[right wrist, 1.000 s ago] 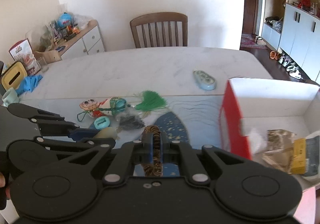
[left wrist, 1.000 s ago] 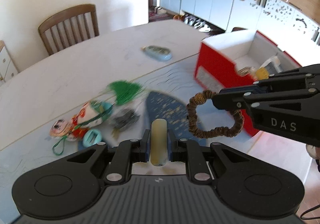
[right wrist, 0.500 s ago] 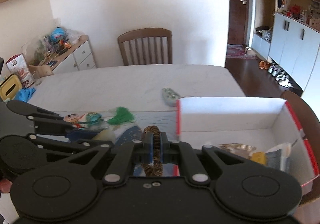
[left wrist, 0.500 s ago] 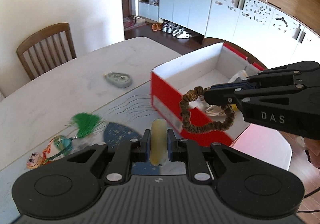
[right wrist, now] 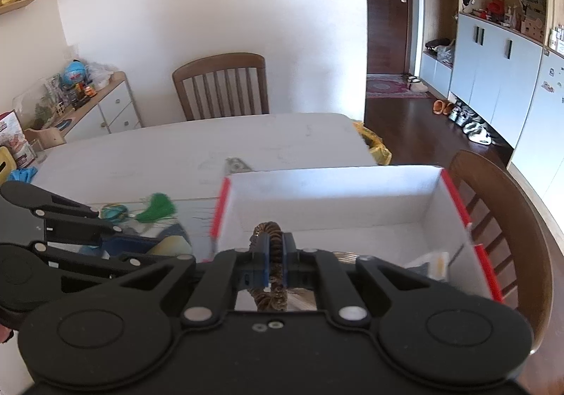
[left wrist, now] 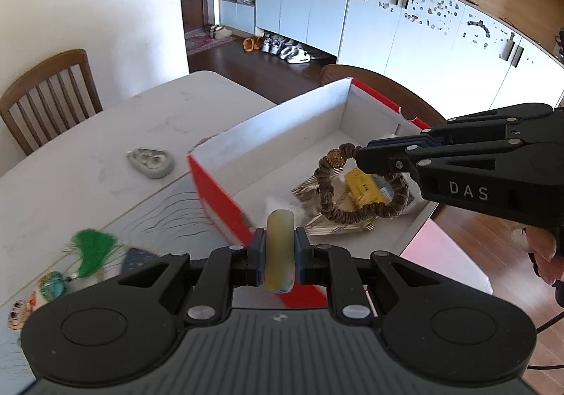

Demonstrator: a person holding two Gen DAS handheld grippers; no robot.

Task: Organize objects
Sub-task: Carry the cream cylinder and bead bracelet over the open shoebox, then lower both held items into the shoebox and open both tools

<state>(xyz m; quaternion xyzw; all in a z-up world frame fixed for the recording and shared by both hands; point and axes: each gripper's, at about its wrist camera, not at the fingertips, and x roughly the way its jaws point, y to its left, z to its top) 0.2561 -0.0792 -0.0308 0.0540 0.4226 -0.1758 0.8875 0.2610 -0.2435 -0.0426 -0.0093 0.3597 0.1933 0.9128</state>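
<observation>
Presently, left gripper [left wrist: 279,250]: fingers pinch a pale yellow cylinder [left wrist: 279,239], just short of the red box [left wrist: 218,190] wall. Right gripper [right wrist: 270,254]: fingers clamp a brown beaded bracelet [left wrist: 356,190], its loop dangling over the box interior, evidently positioned for dropping among the items below.

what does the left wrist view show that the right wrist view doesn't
Only the left wrist view shows the pale tube clamped in the left gripper, the yellow packet in the box and the whole brown hair tie hanging over them. Only the right wrist view shows the sideboard and the yellow bag past the table. Both show the red box, the green tassel and the right gripper holding the hair tie.
</observation>
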